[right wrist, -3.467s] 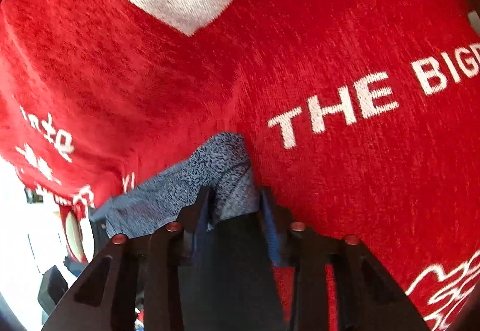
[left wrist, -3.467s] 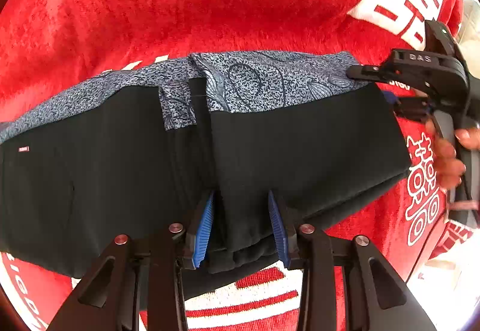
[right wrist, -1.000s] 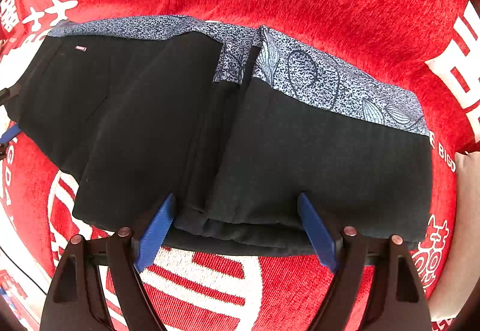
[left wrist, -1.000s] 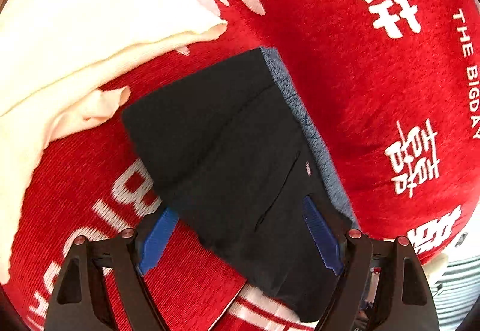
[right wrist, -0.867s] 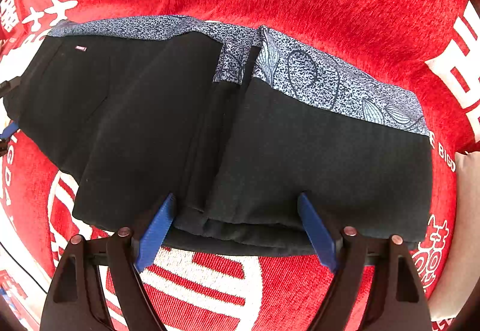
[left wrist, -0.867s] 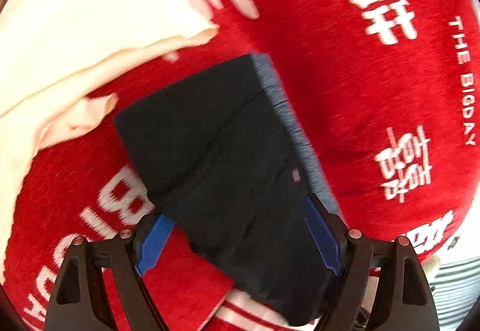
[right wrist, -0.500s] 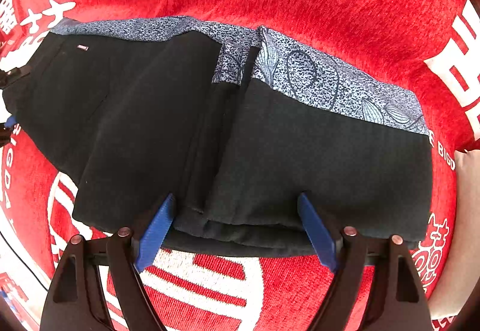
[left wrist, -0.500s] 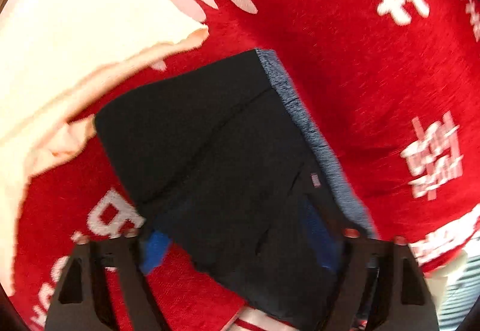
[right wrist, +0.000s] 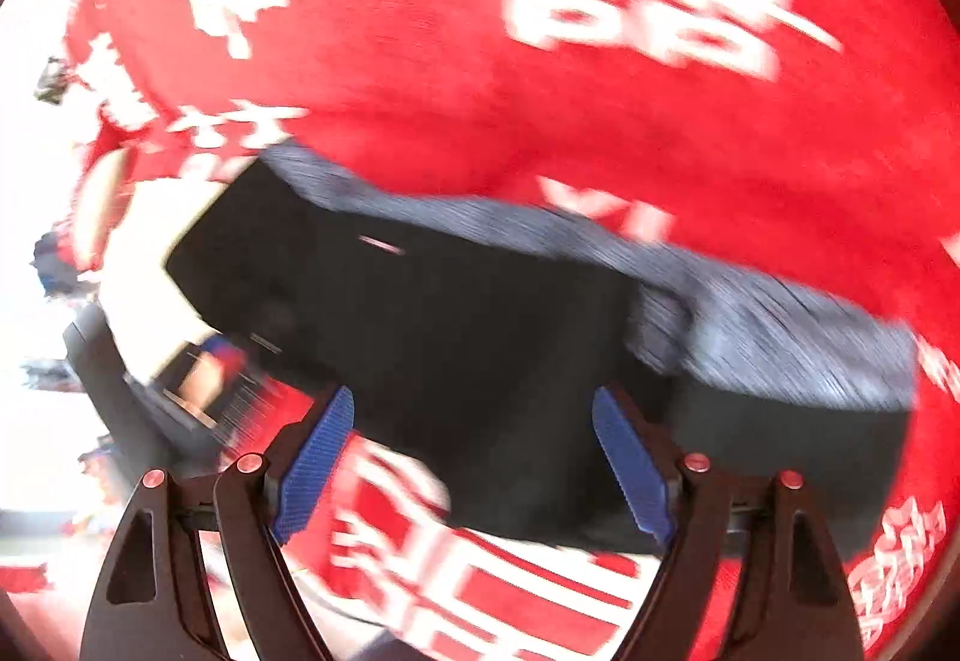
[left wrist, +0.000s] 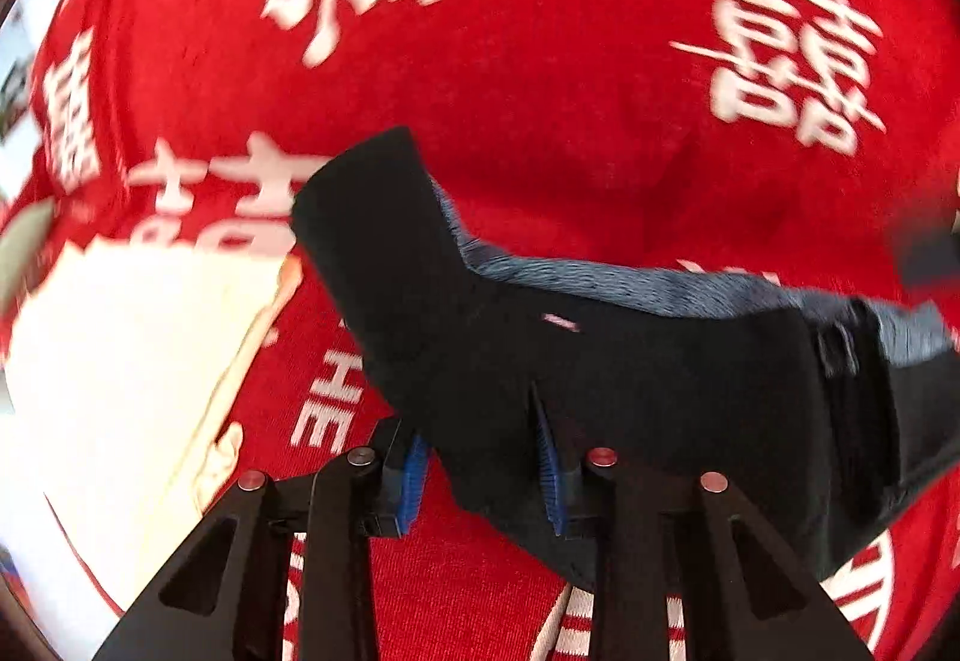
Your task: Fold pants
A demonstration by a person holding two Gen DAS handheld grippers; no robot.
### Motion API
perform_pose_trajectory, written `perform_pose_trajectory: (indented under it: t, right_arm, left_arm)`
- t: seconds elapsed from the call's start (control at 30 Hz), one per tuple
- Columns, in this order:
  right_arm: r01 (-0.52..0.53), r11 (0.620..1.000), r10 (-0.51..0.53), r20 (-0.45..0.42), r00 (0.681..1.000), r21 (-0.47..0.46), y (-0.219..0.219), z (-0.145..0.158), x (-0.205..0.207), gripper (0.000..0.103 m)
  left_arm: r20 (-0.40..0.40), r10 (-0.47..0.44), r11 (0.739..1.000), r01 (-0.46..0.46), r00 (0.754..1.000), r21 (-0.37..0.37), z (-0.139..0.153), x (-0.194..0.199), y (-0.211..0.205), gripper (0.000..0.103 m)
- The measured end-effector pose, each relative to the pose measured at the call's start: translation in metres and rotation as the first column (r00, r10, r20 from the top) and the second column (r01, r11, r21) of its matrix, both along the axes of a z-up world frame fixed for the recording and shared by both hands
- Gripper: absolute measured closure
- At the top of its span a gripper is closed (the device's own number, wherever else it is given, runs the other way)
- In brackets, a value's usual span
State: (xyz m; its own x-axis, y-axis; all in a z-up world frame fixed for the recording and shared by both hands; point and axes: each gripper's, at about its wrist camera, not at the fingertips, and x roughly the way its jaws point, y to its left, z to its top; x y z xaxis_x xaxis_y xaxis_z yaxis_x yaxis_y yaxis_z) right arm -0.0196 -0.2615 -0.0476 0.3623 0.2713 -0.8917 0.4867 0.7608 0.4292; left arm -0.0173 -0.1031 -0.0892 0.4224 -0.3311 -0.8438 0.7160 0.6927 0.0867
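Observation:
Black pants (left wrist: 660, 391) with a blue-grey patterned waistband lie folded on a red blanket (left wrist: 600, 121). My left gripper (left wrist: 483, 475) has the near edge of one end of the pants between its blue pads. Its jaws are closing and the fabric fills the gap, and that end curls up off the blanket. In the right wrist view the pants (right wrist: 480, 337) stretch across the middle. My right gripper (right wrist: 474, 466) hovers over their near edge with its jaws wide open and holds nothing. The picture is blurred by motion.
A cream cloth (left wrist: 120, 373) lies on the blanket left of the pants. The red blanket (right wrist: 600, 121) carries large white characters and lettering. The other gripper and a hand (right wrist: 186, 379) show blurred at the pants' left end. A bright room lies beyond the blanket's left edge.
The left gripper's jaws narrowed from wide apart onto the pants' end, and it rolled and lifted that end. The right gripper rose and swung over the pants, jaws still wide.

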Motion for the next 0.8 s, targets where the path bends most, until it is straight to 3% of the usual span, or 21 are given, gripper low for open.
perform_pose_trajectory:
  t: [0.17, 0.27, 0.5, 0.57, 0.6, 0.7, 0.8]
  right_arm:
    - [-0.145, 0.982, 0.146, -0.001, 0.989, 0.123, 0.02, 0.009, 0.081, 0.016]
    - [-0.232, 0.963, 0.239, -0.036, 0.97, 0.141, 0.038, 0.001, 0.125, 0.016]
    - [-0.318, 0.922, 0.35, -0.125, 0.928, 0.221, 0.073, -0.037, 0.172, 0.017]
    - [-0.331, 0.912, 0.376, -0.172, 0.911, 0.242, 0.079, -0.05, 0.172, 0.055]
    - [-0.327, 0.91, 0.378, -0.189, 0.906, 0.254, 0.079, -0.054, 0.17, 0.083]
    - [-0.352, 0.908, 0.391, -0.158, 0.907, 0.225, 0.073, -0.046, 0.16, 0.086]
    - [-0.336, 0.92, 0.361, -0.103, 0.927, 0.201, 0.061, -0.029, 0.139, 0.087]
  left_arm:
    - [0.041, -0.044, 0.999, 0.043, 0.998, 0.013, 0.007, -0.01, -0.002, 0.07]
    - [0.046, -0.046, 0.999, 0.045, 0.998, 0.017, 0.007, -0.008, -0.004, 0.07]
    - [0.051, -0.048, 0.999, 0.047, 0.998, 0.025, 0.005, -0.009, 0.0, 0.07]
    - [0.046, -0.046, 0.998, 0.044, 0.998, 0.033, 0.002, -0.008, 0.001, 0.07]
    - [0.037, -0.046, 0.998, 0.045, 0.998, 0.032, 0.001, -0.008, 0.001, 0.07]
    - [0.06, -0.072, 0.997, 0.071, 0.996, 0.012, 0.006, -0.014, 0.0, 0.07]
    - [0.065, -0.095, 0.995, 0.097, 0.993, -0.024, 0.018, -0.022, -0.005, 0.07]
